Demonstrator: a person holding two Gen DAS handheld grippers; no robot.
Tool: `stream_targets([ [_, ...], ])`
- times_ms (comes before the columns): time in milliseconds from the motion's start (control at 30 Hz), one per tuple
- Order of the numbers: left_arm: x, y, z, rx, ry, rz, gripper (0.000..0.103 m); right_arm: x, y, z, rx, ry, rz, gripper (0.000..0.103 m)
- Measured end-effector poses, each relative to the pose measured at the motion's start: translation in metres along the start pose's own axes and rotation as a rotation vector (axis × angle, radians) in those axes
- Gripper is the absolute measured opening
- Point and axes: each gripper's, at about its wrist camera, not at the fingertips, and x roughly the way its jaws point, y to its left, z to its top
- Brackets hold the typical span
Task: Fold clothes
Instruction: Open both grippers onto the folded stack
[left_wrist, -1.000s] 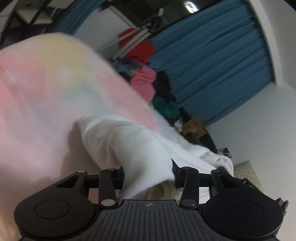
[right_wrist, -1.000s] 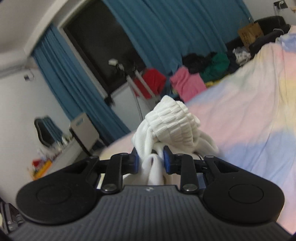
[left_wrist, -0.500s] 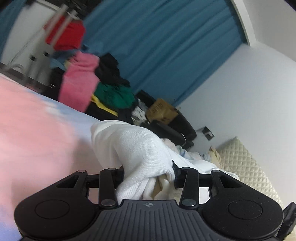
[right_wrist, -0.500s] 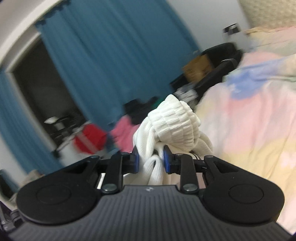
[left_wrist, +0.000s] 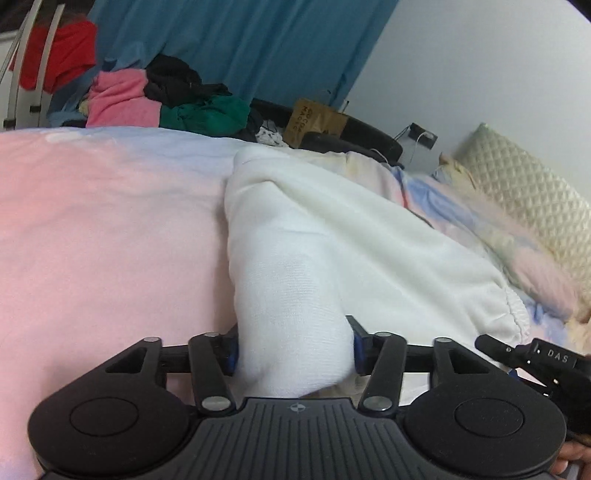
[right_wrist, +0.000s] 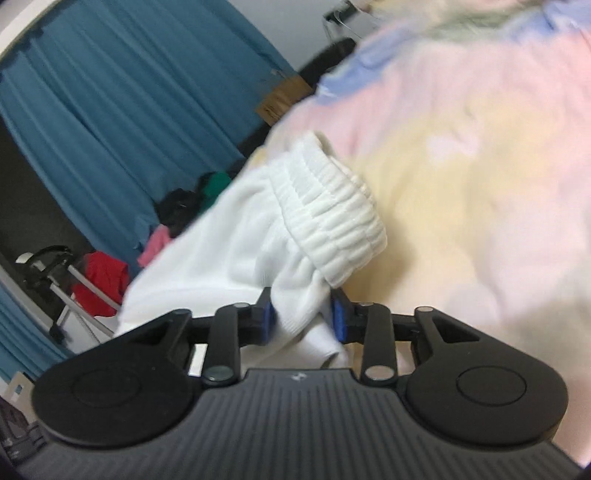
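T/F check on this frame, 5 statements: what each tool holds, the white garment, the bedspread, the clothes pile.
1. The left tool is shut on the white garment. True.
2. The right tool is open and holds nothing. False: it is shut on the white garment, just below the ribbed elastic band.
3. The bedspread is plain dark blue. False: it is pastel pink, blue and yellow; the curtain is the blue thing.
4. A pile of clothes in pink, black and green lies beyond the far edge of the bed. True.
5. The white garment lies flat and neatly folded. False: it is bunched, pinched by both tools.
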Motion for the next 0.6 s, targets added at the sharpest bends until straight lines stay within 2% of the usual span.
stream_targets([
  [133,-0.015,-0.018,0.008,0.035,0.012,0.070,0.071,-0.013,0.010,0.020,0.015,0.078,-0.067,0.041],
  [167,-0.026,-0.025,0.010,0.052,0.023,0.092,0.073,-0.020,0.014,0.025,0.012,0.091,-0.092,0.041],
  [233,-0.048,-0.041,0.020,0.072,0.027,0.122,0.084,-0.035,0.023,0.034,-0.010,0.106,-0.135,0.041],
  [267,-0.059,-0.049,0.025,0.082,0.028,0.137,0.085,-0.045,0.028,0.038,-0.025,0.108,-0.147,0.041],
  [300,-0.074,-0.058,0.027,0.096,0.011,0.139,0.087,-0.057,0.033,0.041,-0.049,0.100,-0.144,0.041],
  [367,-0.106,-0.077,0.031,0.124,-0.022,0.143,0.100,-0.083,0.043,0.047,-0.097,0.084,-0.135,0.041],
  [400,-0.122,-0.087,0.033,0.138,-0.038,0.145,0.102,-0.097,0.050,0.051,-0.122,0.076,-0.123,0.041],
  [600,-0.213,-0.146,0.036,0.223,-0.117,0.171,0.103,-0.176,0.096,0.068,-0.294,0.008,-0.053,0.041],
])
